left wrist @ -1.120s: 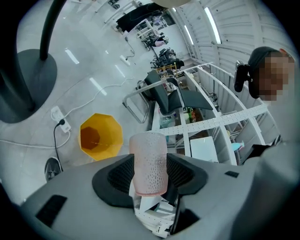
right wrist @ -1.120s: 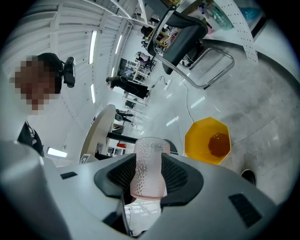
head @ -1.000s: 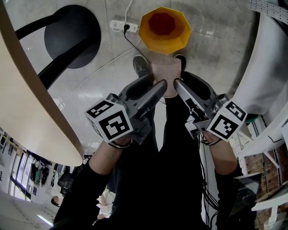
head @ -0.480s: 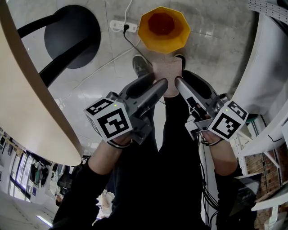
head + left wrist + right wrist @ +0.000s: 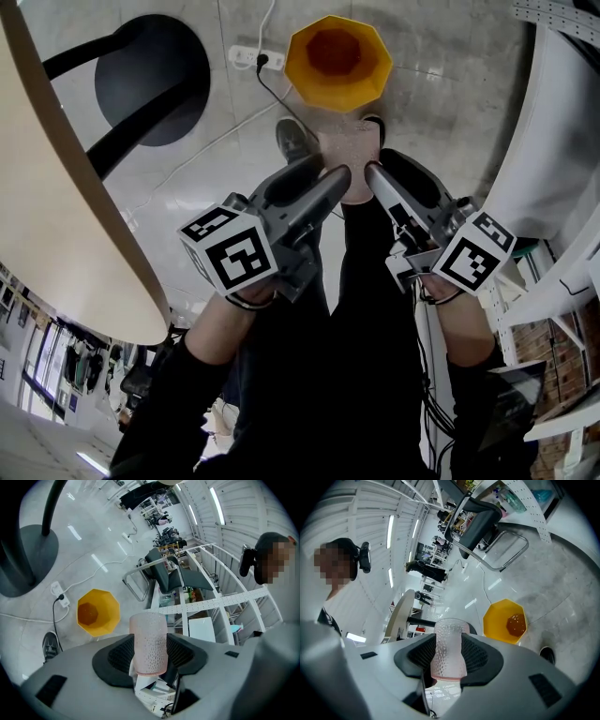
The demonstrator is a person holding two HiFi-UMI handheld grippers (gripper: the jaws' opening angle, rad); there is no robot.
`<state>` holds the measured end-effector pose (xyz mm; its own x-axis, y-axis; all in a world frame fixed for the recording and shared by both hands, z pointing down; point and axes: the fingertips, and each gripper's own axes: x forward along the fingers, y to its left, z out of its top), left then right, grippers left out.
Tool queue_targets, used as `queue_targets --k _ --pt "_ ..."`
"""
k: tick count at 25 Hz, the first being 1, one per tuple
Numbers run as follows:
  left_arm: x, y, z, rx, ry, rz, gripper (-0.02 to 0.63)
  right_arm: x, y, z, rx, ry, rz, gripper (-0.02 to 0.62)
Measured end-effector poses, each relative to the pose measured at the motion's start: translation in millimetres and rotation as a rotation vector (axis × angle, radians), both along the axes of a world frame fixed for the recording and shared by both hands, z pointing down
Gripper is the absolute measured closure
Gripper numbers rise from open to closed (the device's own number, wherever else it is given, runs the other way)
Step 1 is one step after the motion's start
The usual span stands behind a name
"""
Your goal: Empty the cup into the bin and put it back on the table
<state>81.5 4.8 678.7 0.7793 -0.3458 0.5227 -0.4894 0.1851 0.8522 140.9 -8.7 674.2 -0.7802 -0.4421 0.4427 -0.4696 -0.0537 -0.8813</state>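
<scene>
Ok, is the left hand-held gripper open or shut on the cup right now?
Shut on it: the left gripper view shows the pink cup pinched on both sides by the jaws of the left hand-held gripper.

I'm looking down on grey concrete floor (image 5: 459, 103). A pale table (image 5: 66, 234) curves along the left edge, with a black disc base (image 5: 150, 75) upper left and a white power strip (image 5: 248, 54) top centre. The left gripper view shows ceiling strip lights (image 5: 216, 498) upper right.
</scene>
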Motion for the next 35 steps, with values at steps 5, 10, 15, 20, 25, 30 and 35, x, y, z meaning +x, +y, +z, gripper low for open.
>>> queue_targets --k 5,10,15,20,25,30,35 --pt "2.8 -5.2 -10.3 0.032 0.005 0.005 0.379 2.3 -4.4 -11.2 0.028 0.009 -0.012 0.419" --pt "0.6 -11.4 -23.5 0.074 0.012 0.006 0.379 -1.4 -12.4 -25.9 0.092 0.021 -0.057 0.419" --pt "-0.5 -17.4 -44.3 0.118 0.007 0.029 0.379 -3.6 -17.3 -46.7 0.127 0.015 -0.094 0.419" --pt "8.2 -28.2 -82.7 0.198 -0.010 0.051 0.379 4.8 -26.0 -85.0 0.193 0.003 -0.104 0.419" --pt "4.7 -37.2 -117.5 0.275 -0.042 0.079 0.379 0.9 -33.3 -118.2 0.246 -0.008 -0.129 0.419" --pt "-1.5 -50.9 -163.8 0.381 -0.099 0.107 0.379 -7.9 -45.5 -162.5 0.321 -0.016 -0.191 0.419" --pt "-10.7 -55.3 -235.4 0.497 -0.132 0.132 0.379 -19.2 -50.2 -233.5 0.413 -0.008 -0.264 0.419"
